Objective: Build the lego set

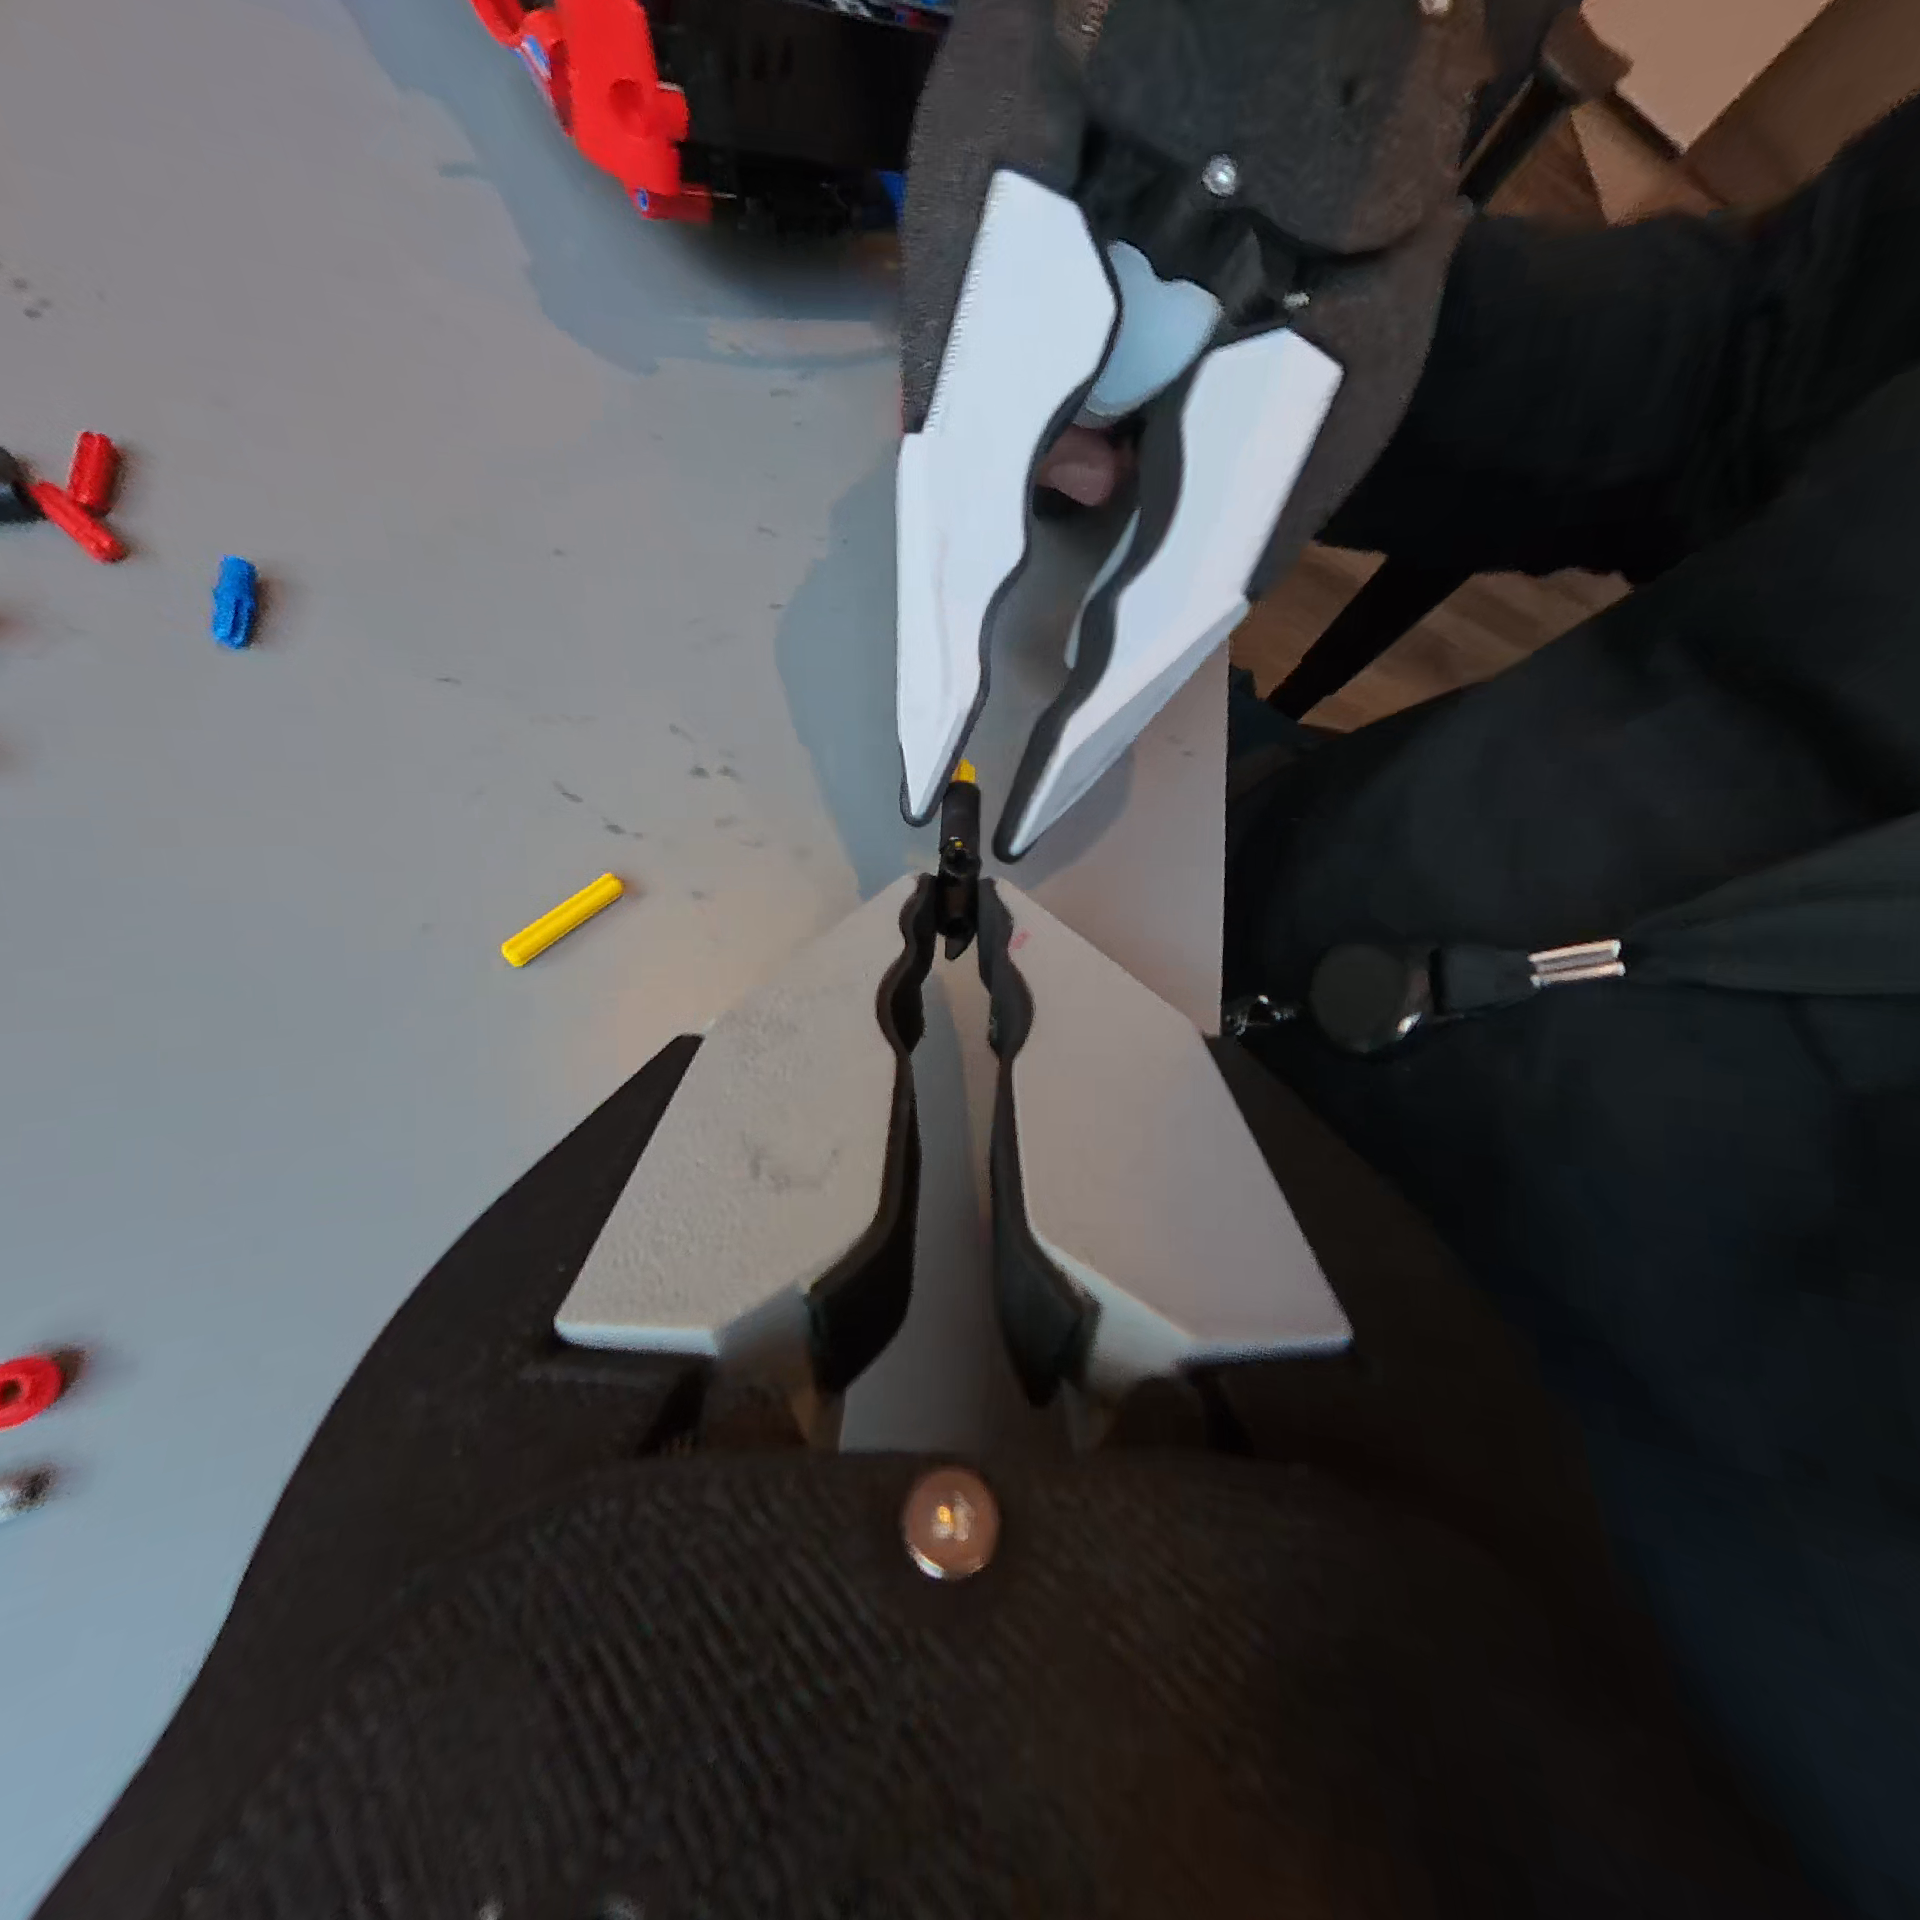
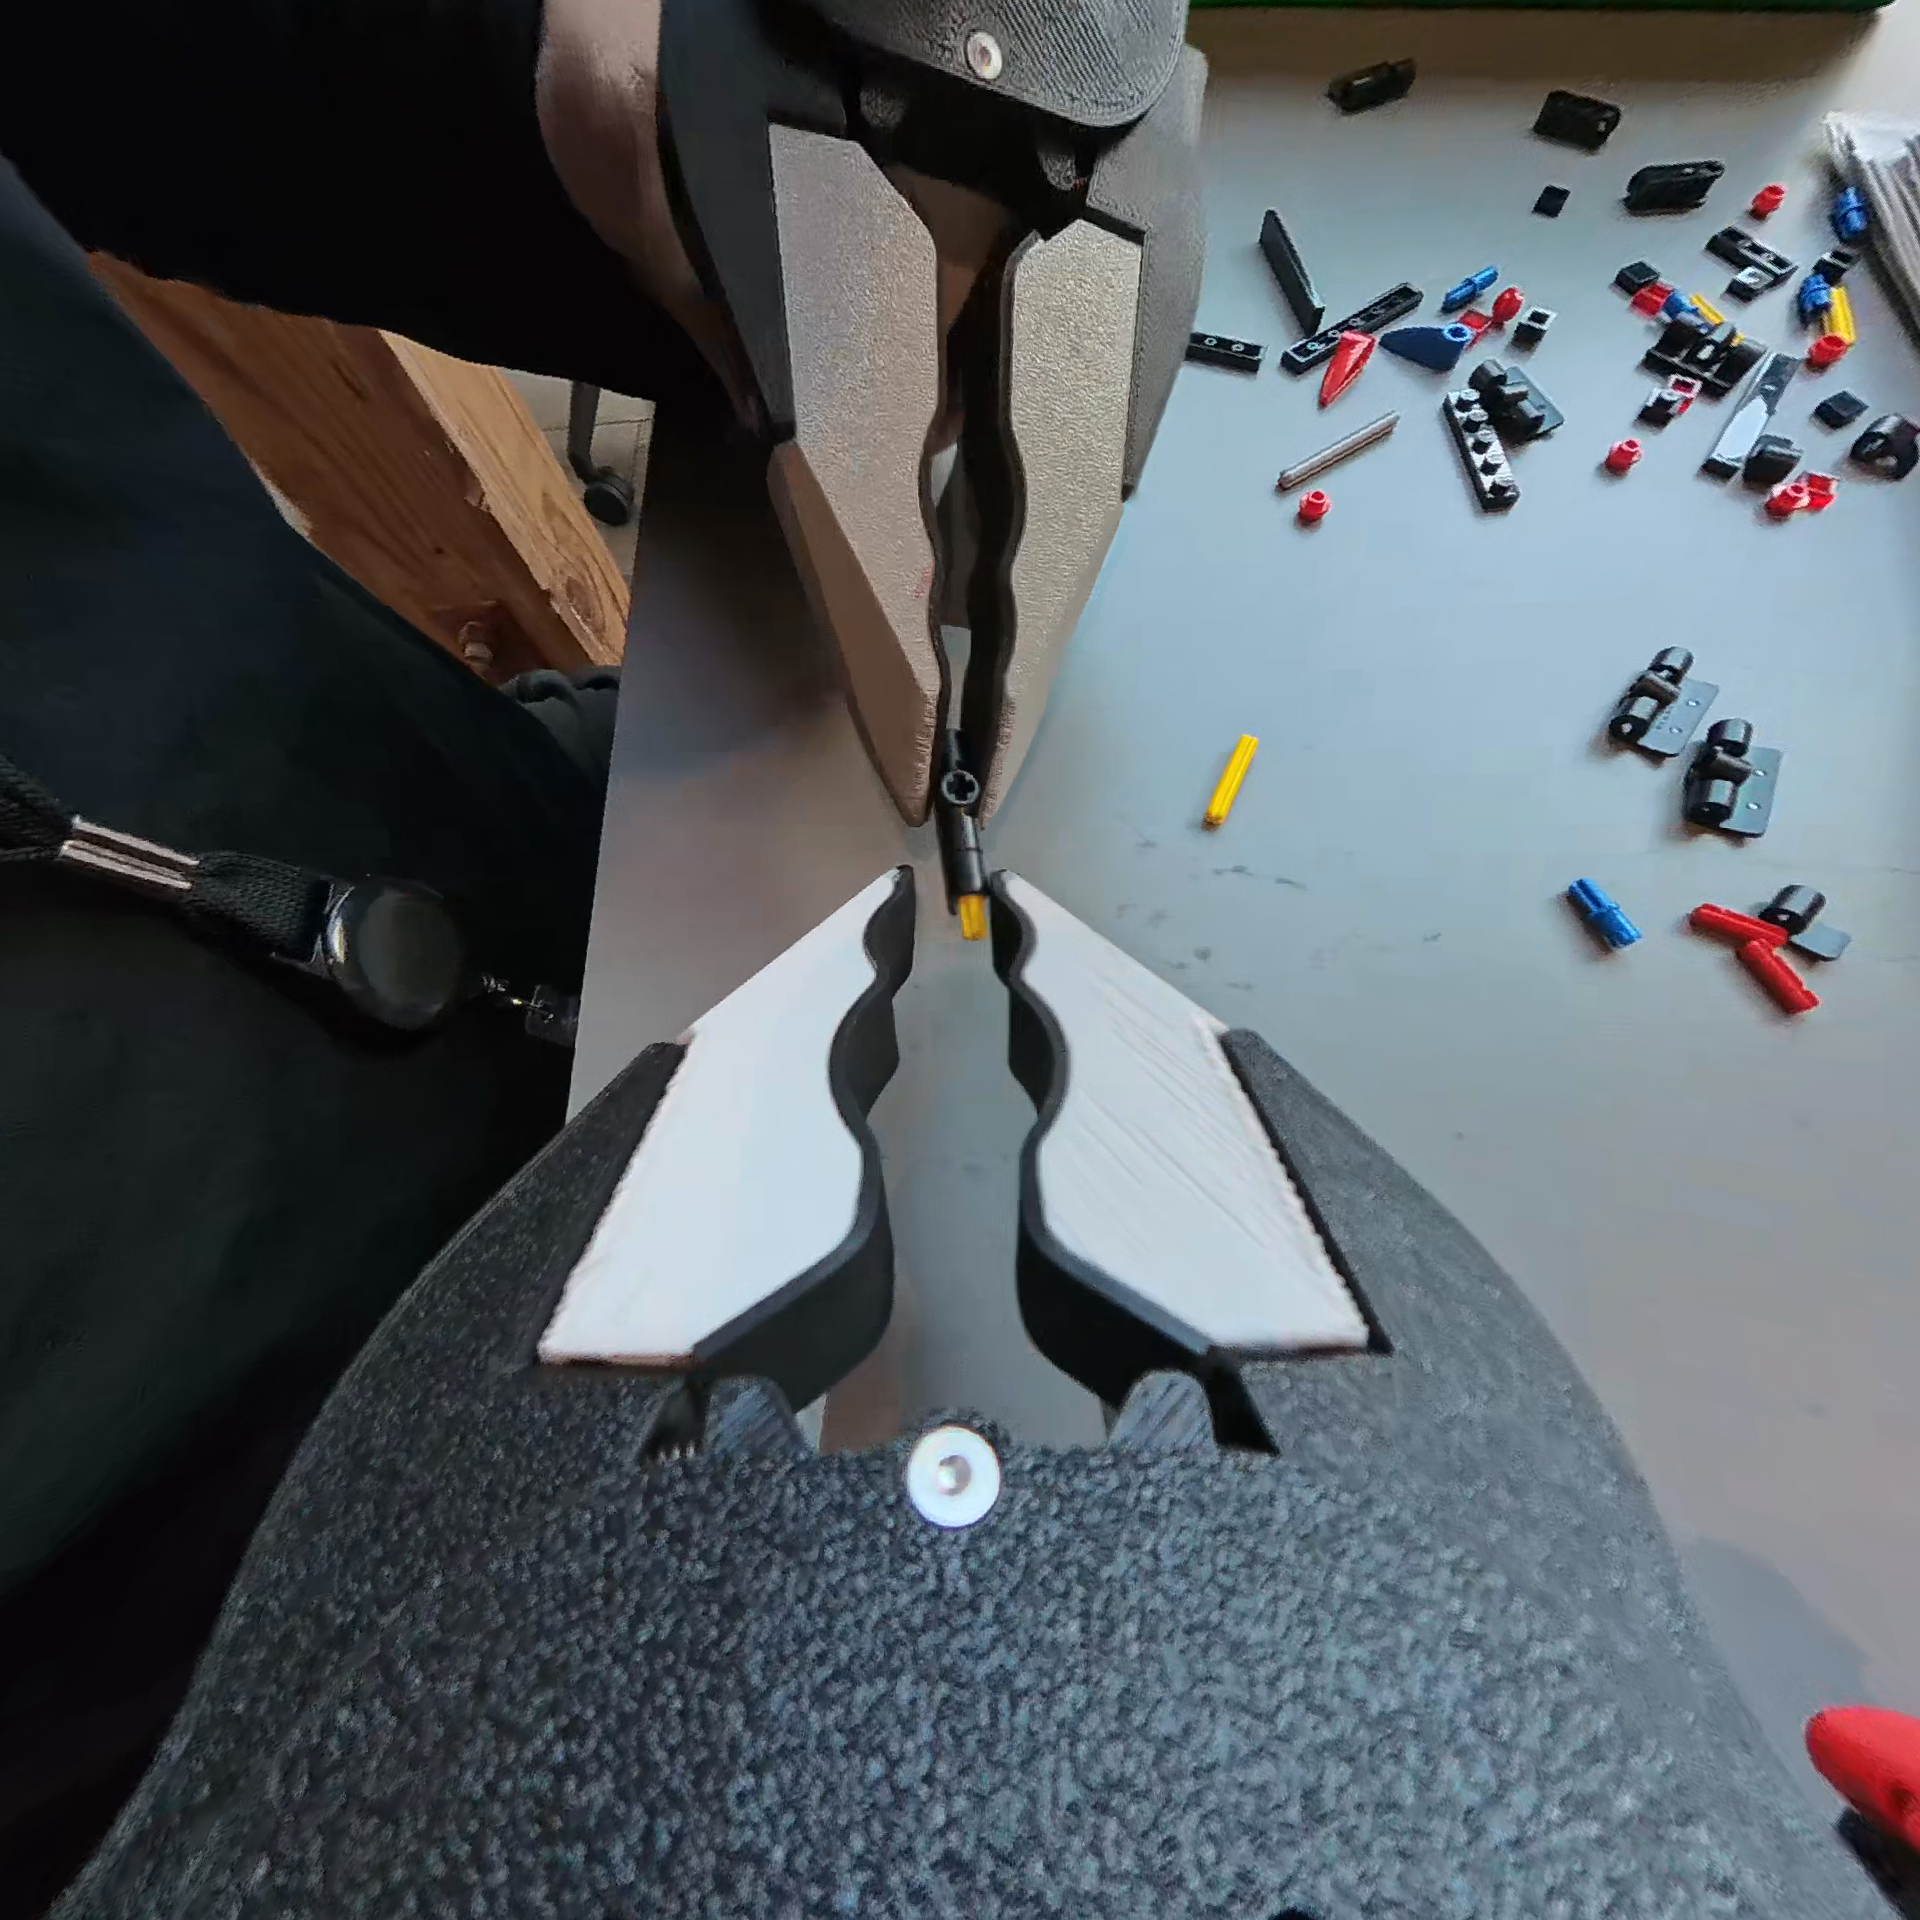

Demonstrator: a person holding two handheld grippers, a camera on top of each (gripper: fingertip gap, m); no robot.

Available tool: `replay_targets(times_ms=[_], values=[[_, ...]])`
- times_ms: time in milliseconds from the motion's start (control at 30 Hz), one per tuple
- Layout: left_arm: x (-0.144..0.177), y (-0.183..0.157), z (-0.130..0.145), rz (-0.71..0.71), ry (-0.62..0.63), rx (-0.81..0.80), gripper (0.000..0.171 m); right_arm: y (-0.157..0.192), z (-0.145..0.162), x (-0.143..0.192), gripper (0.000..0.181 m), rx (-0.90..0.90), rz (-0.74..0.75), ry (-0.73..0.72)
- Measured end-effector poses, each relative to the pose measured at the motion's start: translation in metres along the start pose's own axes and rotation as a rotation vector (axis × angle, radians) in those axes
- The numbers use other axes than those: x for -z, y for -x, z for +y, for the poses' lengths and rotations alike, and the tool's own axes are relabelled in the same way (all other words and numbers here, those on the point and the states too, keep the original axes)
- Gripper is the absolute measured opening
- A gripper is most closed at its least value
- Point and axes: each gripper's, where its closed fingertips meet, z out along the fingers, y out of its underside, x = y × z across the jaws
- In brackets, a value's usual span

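Over the table [image 2: 1351, 1039] edge, the left gripper [image 1: 951, 899] pinches a black connector [image 2: 961, 805], its yellow axle [image 2: 974, 916] between the right gripper's [image 2: 953, 888] parted jaws.

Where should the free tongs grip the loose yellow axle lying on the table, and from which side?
Grip the yellow axle at its middle, coming straight down from above with the jaws across its width. It lies flat on the grey table, a thin straight rod with bare table along both long sides, so a crosswise pinch should seat best.
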Motion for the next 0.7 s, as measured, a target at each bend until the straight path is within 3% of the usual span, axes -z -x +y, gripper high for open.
replay_targets(times_ms=[300, 433, 567, 600, 633, 700], values=[[0.0, 0.017, 0.015, 0.069, 0.034, 0.431, 0.005, -0.007, 0.02, -0.003, 0.018, 0.136, 0.141, 0.136], [0.0, 0.018, 0.016, 0.063, 0.049, 0.447, 0.006, -0.012, 0.012, -0.009, 0.024, 0.218, 0.218, 0.127], [-0.001, 0.016, 0.016, 0.06, 0.059, 0.443, 0.007, -0.012, 0.011, -0.015, 0.026, 0.236, 0.187, 0.142], [0.0, 0.016, 0.016, 0.062, 0.065, 0.445, 0.008, -0.011, 0.011, -0.016, 0.022, 0.237, 0.175, 0.145], [0.0, 0.015, 0.016, 0.06, 0.074, 0.442, 0.008, -0.009, 0.013, -0.017, 0.006, 0.24, 0.161, 0.157], [0.002, 0.018, 0.016, 0.028, 0.081, 0.424, 0.011, -0.009, 0.015, -0.017, 0.0, 0.236, 0.157, 0.168]])
